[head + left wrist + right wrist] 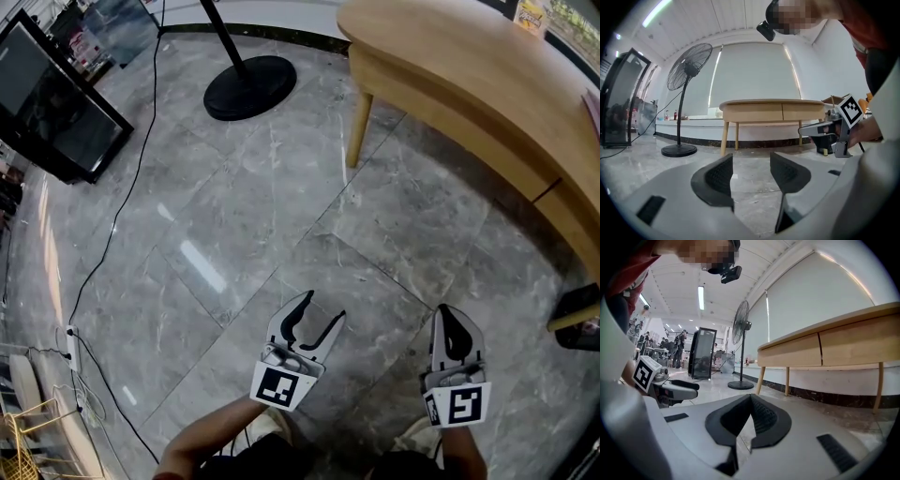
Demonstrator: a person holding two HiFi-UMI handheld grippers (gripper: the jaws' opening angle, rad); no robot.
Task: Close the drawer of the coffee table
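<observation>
Both grippers hover low over the grey marble floor [262,216], well apart from the pale wooden oval coffee table [450,66]. Jaws of the left gripper [322,309] stand wide and empty; those of the right gripper [455,317] are pinched together on nothing. The drawer fronts [752,112] look nearly flush from here. An off-centre push could jam a drawer askew, or slide the slender-legged table over the slick stone.

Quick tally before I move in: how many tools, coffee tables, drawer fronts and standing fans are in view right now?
2 tools: left tool open, right tool shut
1 coffee table
2 drawer fronts, side by side
1 standing fan
Total: 6
</observation>
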